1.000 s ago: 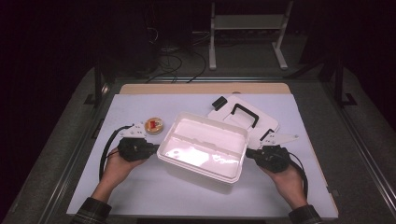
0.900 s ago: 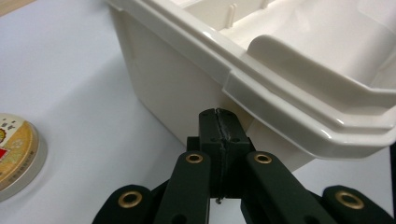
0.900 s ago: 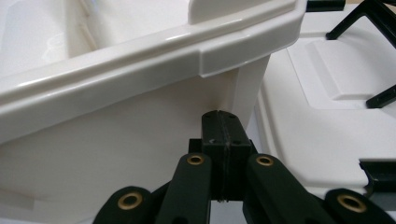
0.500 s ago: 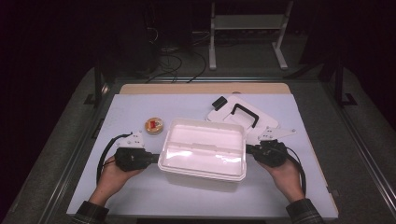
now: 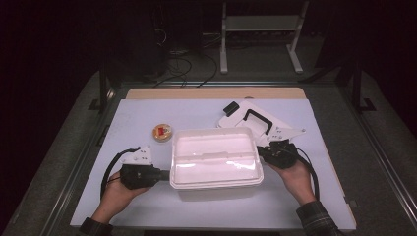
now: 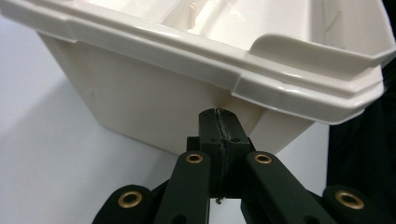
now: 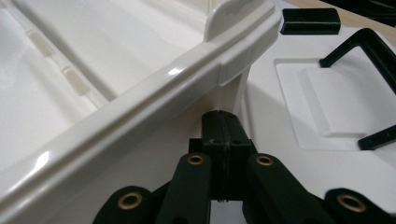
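1. Compared with the earlier frames, both grippers and the white tub [image 5: 215,158] between them sit nearer the person, and the tub has turned from skewed to square with the table edge.
2. Left gripper [image 5: 162,173]: jaws clenched together with nothing between them; in the left gripper view the closed tips [image 6: 219,122] butt against the tub's end wall, just under its projecting rim.
3. Right gripper [image 5: 262,151]: likewise clenched on nothing; its closed tips [image 7: 222,124] press the opposite end wall below the rim.
4. Tub: pinched between the two closed grippers rather than grasped by either; whether it rests on the table or is lifted slightly cannot be told.
5. Beyond the right gripper lies the white lid with black handle [image 5: 255,119]; beyond the left gripper, well apart, a small round dish [image 5: 162,132].
6. Judged progress: the tub is squared and drawn in; the lid is not yet fitted.
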{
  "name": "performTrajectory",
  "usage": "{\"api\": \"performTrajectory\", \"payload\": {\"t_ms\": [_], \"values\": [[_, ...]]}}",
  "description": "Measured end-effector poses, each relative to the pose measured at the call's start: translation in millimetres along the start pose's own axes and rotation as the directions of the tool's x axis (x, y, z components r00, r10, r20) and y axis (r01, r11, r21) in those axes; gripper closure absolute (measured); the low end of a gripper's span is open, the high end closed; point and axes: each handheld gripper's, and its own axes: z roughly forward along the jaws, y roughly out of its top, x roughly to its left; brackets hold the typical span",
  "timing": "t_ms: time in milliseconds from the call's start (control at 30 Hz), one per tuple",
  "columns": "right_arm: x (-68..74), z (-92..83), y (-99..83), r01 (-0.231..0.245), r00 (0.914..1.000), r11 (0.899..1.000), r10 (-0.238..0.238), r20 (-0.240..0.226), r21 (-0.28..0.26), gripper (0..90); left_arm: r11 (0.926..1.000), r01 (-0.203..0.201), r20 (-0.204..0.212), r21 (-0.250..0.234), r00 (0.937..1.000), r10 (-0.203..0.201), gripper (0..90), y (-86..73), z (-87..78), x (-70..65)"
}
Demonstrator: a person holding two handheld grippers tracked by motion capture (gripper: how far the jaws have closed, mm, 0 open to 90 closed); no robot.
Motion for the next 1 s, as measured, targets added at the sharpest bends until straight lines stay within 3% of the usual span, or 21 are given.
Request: {"api": "performTrajectory", "payload": {"t_ms": [267,367,400,433,467,533,567,600,733,900,1000], "values": [[-1.0,0.5,0.3,0.004,1.0,1.0,-0.004,0.003,0.0,87.7,0.9998,-0.002,-0.002,0.018,1.0,0.002,88.2,-0.3,0.3,0.2],[-0.7,-2.7,-2.0,-0.012,0.9998,1.0,0.012,0.014,0.015,79.4,0.9995,0.004,-0.023,0.032,0.9997,-0.003,81.5,-1.1,-1.4,2.2],[-1.8,-6.1,-4.6,-0.023,0.9993,0.999,0.023,0.029,0.022,72.1,0.9994,0.009,-0.026,0.033,0.9996,-0.008,76.2,-1.9,-2.1,3.2],[-1.8,-6.1,-4.6,-0.023,0.9993,0.999,0.023,0.029,0.022,72.1,0.9994,0.014,-0.032,0.033,0.9994,-0.013,76.2,-2.5,-2.8,4.1],[-2.3,-10.5,-7.8,-0.029,0.9988,0.999,0.027,0.042,0.028,64.0,0.9991,0.021,-0.042,0.036,0.9989,-0.019,70.0,-3.5,-4.0,5.8],[-2.3,-13.2,-10.1,-0.027,0.9982,0.999,0.026,0.055,0.027,60.4,0.9991,0.02,-0.05,0.039,0.9986,-0.018,67.6,-4.0,-4.7,6.4],[-2.4,-18.0,-15.8,-0.036,0.9969,0.999,0.034,0.071,0.034,51.8,0.999,0.023,-0.057,0.038,0.9982,-0.02,61.3,-4.4,-4.9,7.0],[-2.4,-18.0,-15.8,-0.036,0.9969,0.999,0.034,0.071,0.034,51.8,0.9988,0.025,-0.061,0.042,0.9979,-0.023,61.3,-4.7,-5.4,7.6],[-3.6,-27.6,-30.6,-0.061,0.9889,0.997,0.054,0.138,0.046,33.0,0.9976,0.045,-0.085,0.052,0.9956,-0.04,42.2,-6.2,-6.4,11.0],[-4.2,-33.7,-42.3,-0.097,0.984,0.994,0.09,0.154,0.044,20.6,0.9967,0.052,-0.103,0.063,0.9936,-0.046,34.0,-7.8,-8.3,14.1],[-1.3,-34.5,-60.2,-0.115,0.9774,0.99,0.097,0.188,0.088,12.9,0.9958,0.049,-0.112,0.078,0.9929,-0.041,26.7,-7.7,-9.9,15.6]]}}
